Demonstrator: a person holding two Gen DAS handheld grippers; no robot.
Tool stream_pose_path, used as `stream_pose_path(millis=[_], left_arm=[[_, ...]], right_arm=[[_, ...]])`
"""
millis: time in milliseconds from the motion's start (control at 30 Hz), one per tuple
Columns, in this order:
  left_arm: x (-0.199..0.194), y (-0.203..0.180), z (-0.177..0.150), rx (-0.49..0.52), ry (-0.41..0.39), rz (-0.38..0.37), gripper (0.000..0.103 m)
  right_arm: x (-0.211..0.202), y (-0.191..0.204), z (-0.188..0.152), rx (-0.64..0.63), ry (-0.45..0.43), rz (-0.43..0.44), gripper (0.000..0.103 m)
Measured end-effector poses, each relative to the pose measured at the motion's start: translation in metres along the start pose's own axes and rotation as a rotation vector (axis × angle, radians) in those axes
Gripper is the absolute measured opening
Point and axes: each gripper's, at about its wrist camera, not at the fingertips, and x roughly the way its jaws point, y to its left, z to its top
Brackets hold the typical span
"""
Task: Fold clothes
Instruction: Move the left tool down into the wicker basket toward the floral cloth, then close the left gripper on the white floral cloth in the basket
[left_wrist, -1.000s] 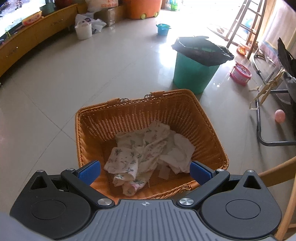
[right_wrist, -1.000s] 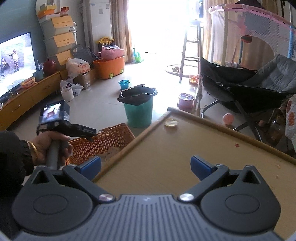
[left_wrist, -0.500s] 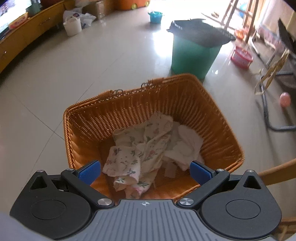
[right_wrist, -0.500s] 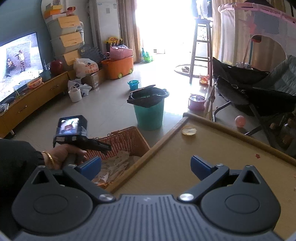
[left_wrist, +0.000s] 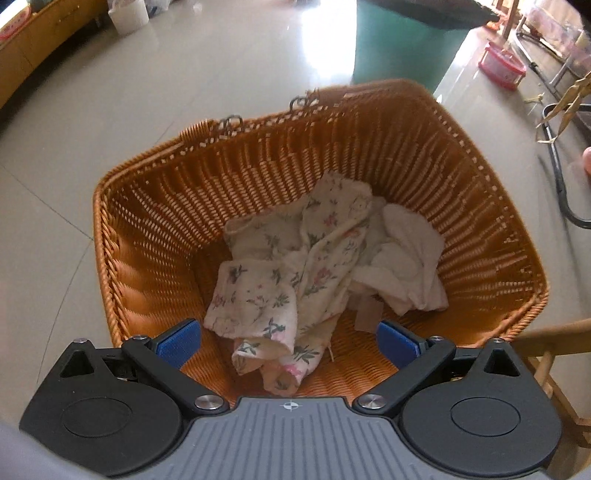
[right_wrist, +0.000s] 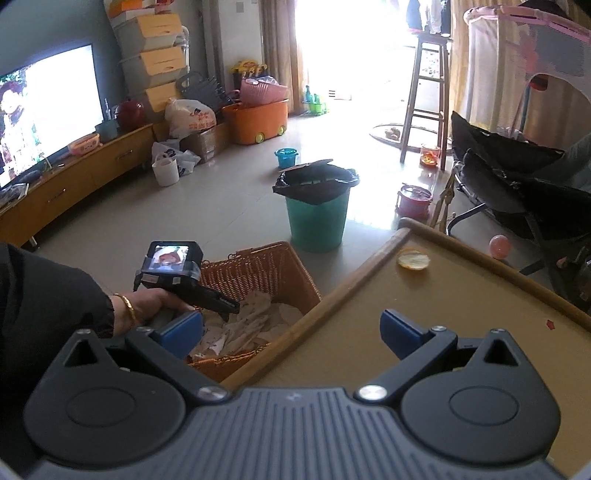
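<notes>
Two tongs agape: left tongs (left_wrist: 288, 341) over basket (left_wrist: 155, 221) clothes (left_wrist: 295, 258), right tongs (right_wrist: 291, 332) over table (right_wrist: 461, 306).

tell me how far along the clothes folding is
Barely begun. Done: nothing looks folded; the floral garment and a white cloth lie crumpled in the wicker basket. In hand: nothing; the left hand-held gripper hangs open over the basket and the right hand-held gripper is open above the wooden table. Left: grasp a garment, spread it on the table, fold it.
</notes>
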Motion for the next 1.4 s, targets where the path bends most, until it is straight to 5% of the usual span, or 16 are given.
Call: stream_pose_path(millis=[767,1033,1233,1400], left_arm=[[0.088,0.002,0.014,-0.015,0.082,-0.025,0.093],[0.113,-0.020,0.005,0.116,0.126,0.011,0.093],[0.128,-0.018,-0.003,0.122,0.161,0.019,0.077],[0.142,-0.014,-0.005,0.106,0.234,0.009,0.037]], right_arm=[[0.027,0.020,0.010,-0.019,0.028,0.074,0.102],[0.036,0.015,0.010,-0.016,0.048,0.071,0.102],[0.039,0.012,0.010,-0.007,0.053,0.068,0.102],[0.042,0.011,0.007,-0.004,0.059,0.067,0.102]])
